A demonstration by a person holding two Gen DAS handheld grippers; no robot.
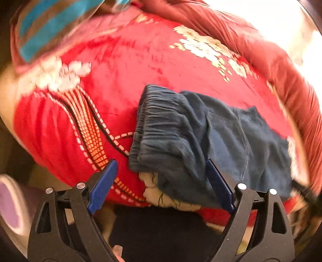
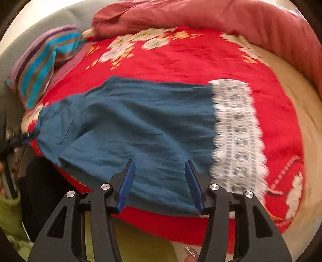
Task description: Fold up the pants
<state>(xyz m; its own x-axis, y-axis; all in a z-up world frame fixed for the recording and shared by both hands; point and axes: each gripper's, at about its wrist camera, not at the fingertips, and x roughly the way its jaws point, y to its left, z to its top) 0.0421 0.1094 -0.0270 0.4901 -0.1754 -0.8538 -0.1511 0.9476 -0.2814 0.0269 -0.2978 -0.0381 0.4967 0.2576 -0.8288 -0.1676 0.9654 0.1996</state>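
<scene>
Blue pants (image 1: 201,131) lie flat and folded lengthwise on a red flowered blanket (image 1: 130,60). The gathered elastic waistband (image 1: 157,121) shows in the left wrist view. In the right wrist view the pants (image 2: 140,125) stretch rightwards to a white lace hem (image 2: 237,131). My left gripper (image 1: 161,161) hovers over the waistband's near corner, jaws wide open and pressing on nothing. My right gripper (image 2: 160,161) hangs open above the near edge of the legs, just left of the lace, with cloth below but not pinched.
A striped blue, brown and purple pillow (image 2: 40,66) lies at the back left. A bunched dusty-red quilt (image 2: 201,14) runs along the far side and right. The red blanket (image 2: 181,60) covers the bed. A person's green clothing (image 2: 136,241) is close below.
</scene>
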